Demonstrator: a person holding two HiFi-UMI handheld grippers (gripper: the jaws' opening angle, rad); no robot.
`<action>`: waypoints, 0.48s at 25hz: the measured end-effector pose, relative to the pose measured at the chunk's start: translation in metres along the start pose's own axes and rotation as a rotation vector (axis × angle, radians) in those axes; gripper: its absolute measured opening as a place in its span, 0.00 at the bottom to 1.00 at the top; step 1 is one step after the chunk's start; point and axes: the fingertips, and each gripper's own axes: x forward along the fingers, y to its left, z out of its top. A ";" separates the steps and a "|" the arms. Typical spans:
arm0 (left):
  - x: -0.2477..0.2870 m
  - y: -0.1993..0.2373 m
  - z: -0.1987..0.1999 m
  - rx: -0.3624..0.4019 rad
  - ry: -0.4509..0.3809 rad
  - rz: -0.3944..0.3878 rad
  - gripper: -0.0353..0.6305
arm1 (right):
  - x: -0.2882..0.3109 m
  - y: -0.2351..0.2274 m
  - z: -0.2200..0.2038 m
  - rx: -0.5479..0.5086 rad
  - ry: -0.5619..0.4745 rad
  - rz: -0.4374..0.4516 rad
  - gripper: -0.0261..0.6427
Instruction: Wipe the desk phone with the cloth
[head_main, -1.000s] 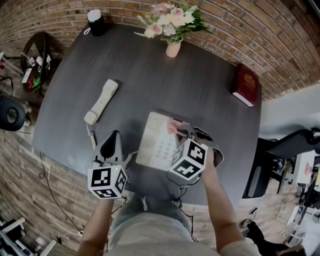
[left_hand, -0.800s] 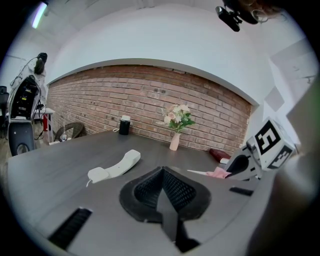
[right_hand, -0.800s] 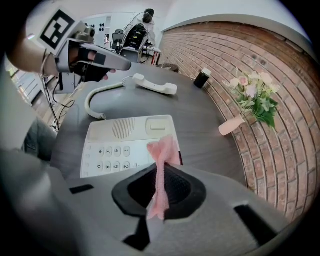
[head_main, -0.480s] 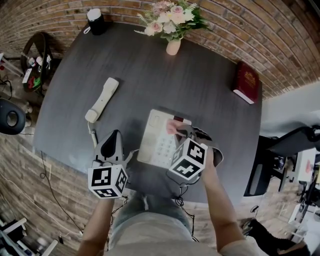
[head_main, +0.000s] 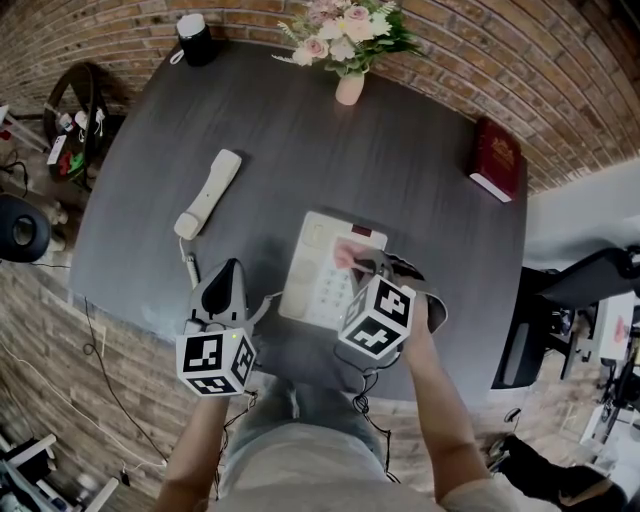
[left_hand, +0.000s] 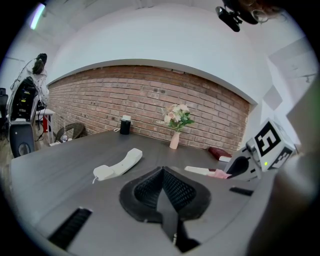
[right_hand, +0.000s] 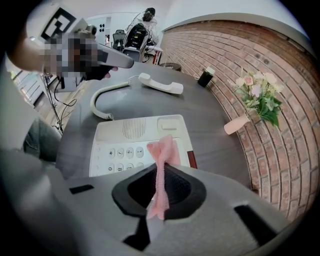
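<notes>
The cream desk phone (head_main: 325, 270) lies on the dark table, its keypad (right_hand: 122, 152) facing up. My right gripper (head_main: 357, 262) is shut on a pink cloth (right_hand: 161, 167); the cloth's free end (head_main: 346, 253) rests on the phone by the keypad's right side. The phone's handset (head_main: 207, 193) lies off the base at the left, joined by a cord (right_hand: 102, 95). My left gripper (head_main: 228, 278) hovers left of the phone, shut with nothing in it, its black pads (left_hand: 162, 192) pressed together. The handset (left_hand: 119, 165) shows beyond them.
A vase of flowers (head_main: 349, 45) and a black cup (head_main: 193, 40) stand at the table's far edge. A dark red book (head_main: 494, 158) lies at the right edge. The table's near edge (head_main: 150, 325) runs just under both grippers; an office chair (head_main: 560, 300) stands at right.
The view has shifted slightly, so the table and phone sit a little lower and to the right in it. Both grippers hold the same places; the cloth stays on the phone.
</notes>
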 end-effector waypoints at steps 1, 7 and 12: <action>-0.001 0.000 -0.001 0.000 0.000 0.000 0.06 | 0.000 0.001 0.000 0.001 0.000 0.001 0.07; -0.007 0.000 -0.004 0.001 0.004 -0.003 0.06 | -0.001 0.009 -0.002 0.006 0.005 0.010 0.07; -0.011 0.000 -0.006 0.004 0.007 -0.004 0.06 | -0.002 0.016 -0.003 0.008 0.006 0.015 0.07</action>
